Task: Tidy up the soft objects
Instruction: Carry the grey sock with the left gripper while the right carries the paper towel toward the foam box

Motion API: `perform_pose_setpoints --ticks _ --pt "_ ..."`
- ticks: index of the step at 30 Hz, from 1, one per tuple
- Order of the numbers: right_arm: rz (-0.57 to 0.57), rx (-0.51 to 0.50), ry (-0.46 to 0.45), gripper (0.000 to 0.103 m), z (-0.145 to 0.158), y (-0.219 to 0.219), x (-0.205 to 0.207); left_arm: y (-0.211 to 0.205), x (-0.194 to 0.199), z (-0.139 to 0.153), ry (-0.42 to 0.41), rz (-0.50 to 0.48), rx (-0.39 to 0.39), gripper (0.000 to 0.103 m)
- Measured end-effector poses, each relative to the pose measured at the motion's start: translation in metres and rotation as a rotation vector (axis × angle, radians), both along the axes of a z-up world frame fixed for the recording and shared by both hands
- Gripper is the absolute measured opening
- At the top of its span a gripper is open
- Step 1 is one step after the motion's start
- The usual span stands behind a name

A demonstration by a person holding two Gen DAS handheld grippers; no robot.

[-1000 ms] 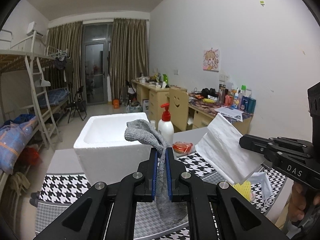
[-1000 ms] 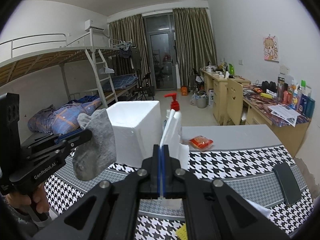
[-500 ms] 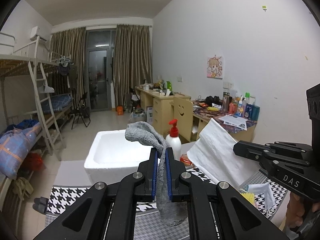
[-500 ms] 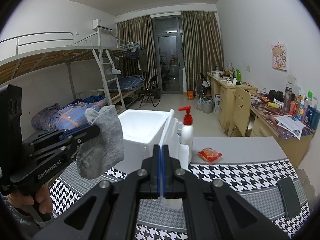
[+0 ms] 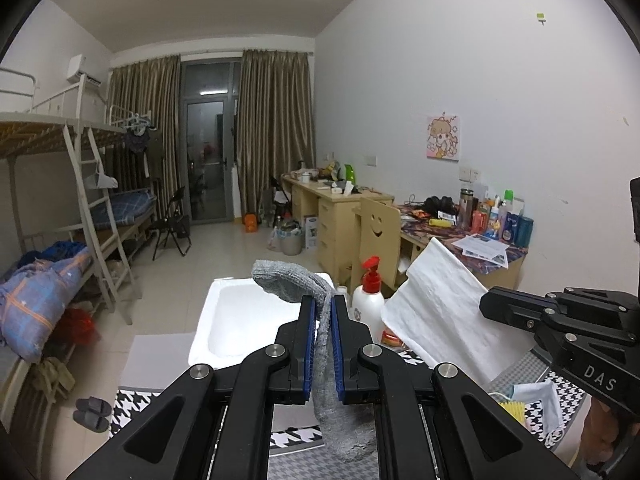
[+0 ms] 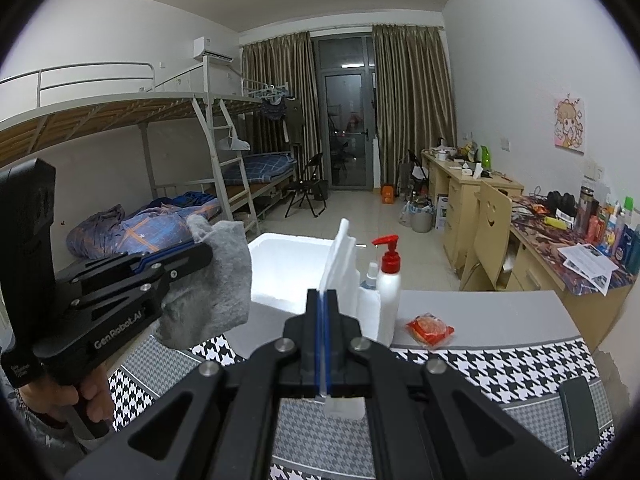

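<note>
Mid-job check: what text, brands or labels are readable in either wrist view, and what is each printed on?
"DAS": side of the right gripper.
"GenRobot.AI": side of the left gripper.
Small print lower on the left gripper's grip: blurred.
Labels on the desk bottles and the pump bottle: too small to read.

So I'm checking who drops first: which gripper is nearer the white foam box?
Left. The left gripper hangs just before the foam box; the right gripper sits beside it, toward the pump bottle.

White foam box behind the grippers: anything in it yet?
Looks empty: the foam box shows only bare white interior in the left wrist view, though the gray sock hides its right corner.
</note>
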State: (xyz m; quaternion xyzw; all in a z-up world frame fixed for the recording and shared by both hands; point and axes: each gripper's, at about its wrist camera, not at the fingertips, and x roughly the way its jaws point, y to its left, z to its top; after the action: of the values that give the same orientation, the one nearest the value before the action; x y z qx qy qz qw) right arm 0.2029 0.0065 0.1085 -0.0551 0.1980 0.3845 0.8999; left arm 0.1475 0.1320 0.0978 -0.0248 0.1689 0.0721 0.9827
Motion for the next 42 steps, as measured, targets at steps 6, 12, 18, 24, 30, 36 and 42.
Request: perform_pose_setpoints --ticks 6,12,18,24,30,36,42 --pt "0.012 0.001 -0.006 0.003 0.006 0.007 0.002 0.008 0.009 0.002 0.006 -0.007 -0.010 0.006" --pt "0.013 0.001 -0.005 0.003 0.010 0.015 0.007 0.014 0.016 0.003 0.006 0.000 -0.015 0.005" --pt "0.015 -0.001 -0.011 0.003 0.016 0.029 0.015 0.017 0.023 0.005 0.008 0.011 -0.015 0.004" --pt "0.022 -0.006 -0.006 0.003 0.019 0.040 0.022 0.029 0.037 0.008 0.016 0.029 -0.012 0.005" --pt "0.023 -0.010 -0.010 0.003 0.019 0.046 0.026 0.041 0.050 0.006 0.032 0.052 -0.018 0.005" --pt "0.016 -0.014 -0.009 0.003 0.020 0.056 0.031 0.054 0.063 -0.001 0.051 0.080 -0.026 0.005" --pt "0.018 -0.026 -0.007 0.003 0.019 0.065 0.036 0.066 0.078 -0.012 0.082 0.085 -0.045 0.005"
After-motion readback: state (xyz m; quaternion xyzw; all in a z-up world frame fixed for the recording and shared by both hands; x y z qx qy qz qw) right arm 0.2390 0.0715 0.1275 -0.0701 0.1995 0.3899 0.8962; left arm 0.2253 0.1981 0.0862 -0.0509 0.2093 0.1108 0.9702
